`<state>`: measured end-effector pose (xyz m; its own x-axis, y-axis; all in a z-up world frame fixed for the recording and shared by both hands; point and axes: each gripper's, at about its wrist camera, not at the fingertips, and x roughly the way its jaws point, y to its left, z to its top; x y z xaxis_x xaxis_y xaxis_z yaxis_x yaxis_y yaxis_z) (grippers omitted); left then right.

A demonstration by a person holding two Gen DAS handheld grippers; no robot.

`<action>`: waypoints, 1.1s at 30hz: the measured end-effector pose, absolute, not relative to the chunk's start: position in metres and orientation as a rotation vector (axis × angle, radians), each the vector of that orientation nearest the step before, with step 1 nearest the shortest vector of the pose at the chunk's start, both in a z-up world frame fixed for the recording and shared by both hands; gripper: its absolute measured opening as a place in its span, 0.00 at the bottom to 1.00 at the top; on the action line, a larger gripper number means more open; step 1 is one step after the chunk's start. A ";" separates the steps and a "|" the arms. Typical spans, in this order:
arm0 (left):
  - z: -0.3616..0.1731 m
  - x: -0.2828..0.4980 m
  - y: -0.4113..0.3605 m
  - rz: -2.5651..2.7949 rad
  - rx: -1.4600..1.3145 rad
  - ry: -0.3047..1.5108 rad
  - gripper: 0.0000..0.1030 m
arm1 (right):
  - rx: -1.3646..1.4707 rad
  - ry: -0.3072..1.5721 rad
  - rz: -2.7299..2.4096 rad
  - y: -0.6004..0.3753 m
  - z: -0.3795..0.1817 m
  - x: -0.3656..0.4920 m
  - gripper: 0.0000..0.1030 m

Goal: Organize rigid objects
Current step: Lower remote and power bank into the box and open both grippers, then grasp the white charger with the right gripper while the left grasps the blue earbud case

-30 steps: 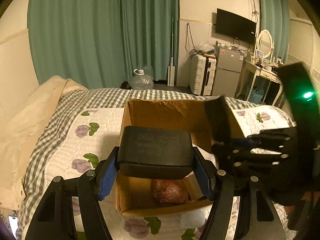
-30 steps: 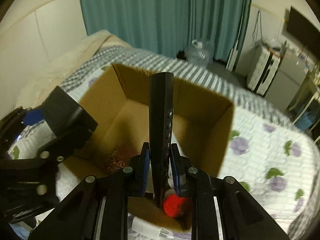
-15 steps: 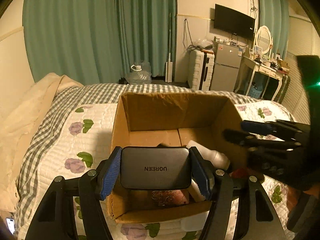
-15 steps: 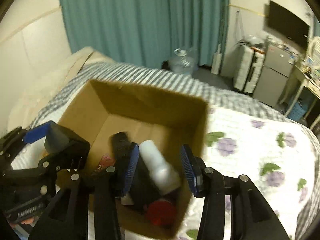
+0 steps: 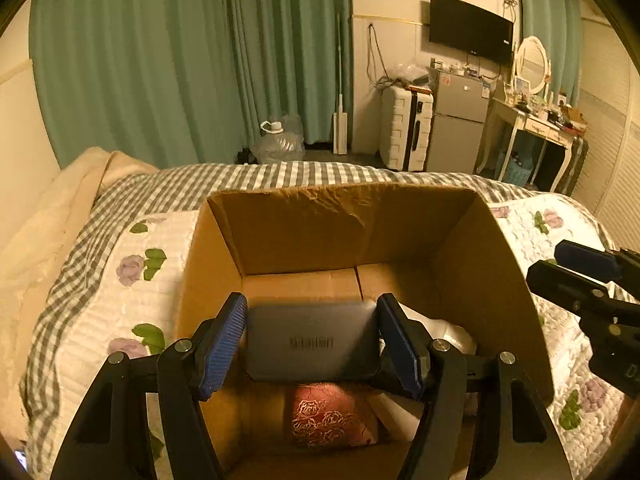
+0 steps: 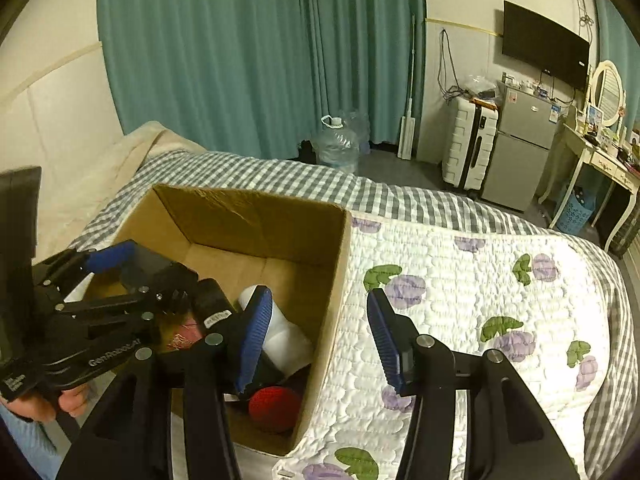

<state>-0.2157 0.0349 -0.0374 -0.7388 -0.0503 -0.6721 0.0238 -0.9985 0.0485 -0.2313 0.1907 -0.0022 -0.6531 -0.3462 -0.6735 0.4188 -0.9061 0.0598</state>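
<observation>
Grey charger between tool pads, over box

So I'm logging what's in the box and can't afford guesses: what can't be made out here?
- Power bank, left wrist view: lettering motion-blurred, and whether the left tongs grip it.
- Floral item, left wrist view: partly hidden by the power bank.
- Black item, right wrist view: mostly hidden behind both tongs.
- Cardboard box, left wrist view: near wall cut off by the bottom edge.
</observation>
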 end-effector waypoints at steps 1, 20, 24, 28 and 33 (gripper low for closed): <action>-0.037 -0.214 0.036 -2.904 1.093 -0.054 0.68 | 0.997 0.142 -2.527 0.191 -0.003 -0.232 0.51; 0.039 -0.099 0.034 -2.931 0.928 -0.072 0.70 | 0.790 0.170 -2.670 0.221 0.065 -0.123 0.89; 0.041 -0.069 0.032 -2.905 0.890 -0.095 0.70 | 0.773 0.180 -2.673 0.221 0.065 -0.093 0.90; 0.024 -0.048 0.030 -2.896 0.919 -0.099 0.71 | 0.792 0.184 -2.654 0.217 0.053 -0.073 0.90; -0.021 -0.042 0.028 -2.856 0.996 -0.084 0.71 | 0.912 0.213 -2.605 0.207 0.008 -0.076 0.90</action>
<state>-0.0422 0.0275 -0.0215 -0.7775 -0.1273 -0.6158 0.0908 -0.9918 0.0904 -0.0758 0.2066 0.0083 -0.7213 -0.2946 -0.6269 0.3923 -0.9196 -0.0193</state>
